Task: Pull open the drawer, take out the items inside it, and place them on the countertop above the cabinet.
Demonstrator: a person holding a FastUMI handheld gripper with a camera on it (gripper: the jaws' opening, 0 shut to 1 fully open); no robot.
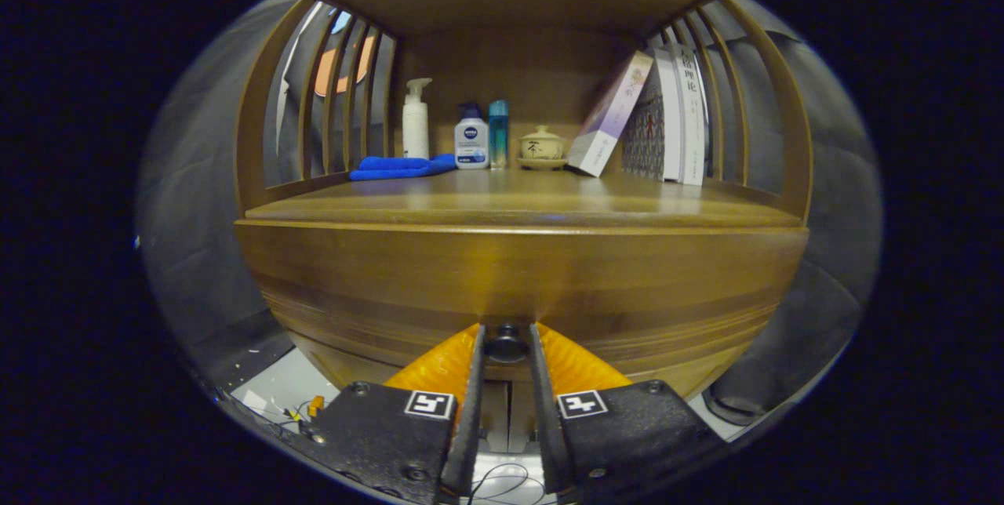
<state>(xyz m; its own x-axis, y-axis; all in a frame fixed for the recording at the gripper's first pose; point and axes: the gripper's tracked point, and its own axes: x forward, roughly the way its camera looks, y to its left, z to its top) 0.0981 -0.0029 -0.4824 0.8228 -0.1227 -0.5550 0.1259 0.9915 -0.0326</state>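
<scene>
Gripper view: gripper around drawer knob.

drawer knob between gripper fingers, bottles on countertop

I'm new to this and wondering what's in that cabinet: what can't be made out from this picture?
- Drawer contents: hidden behind its shut front, gripper view.
- Knob: partly covered by the fingers on either side; whether they press it is unclear.
- Books: print too small.
- Small jar: contents hidden under its lid.
</scene>
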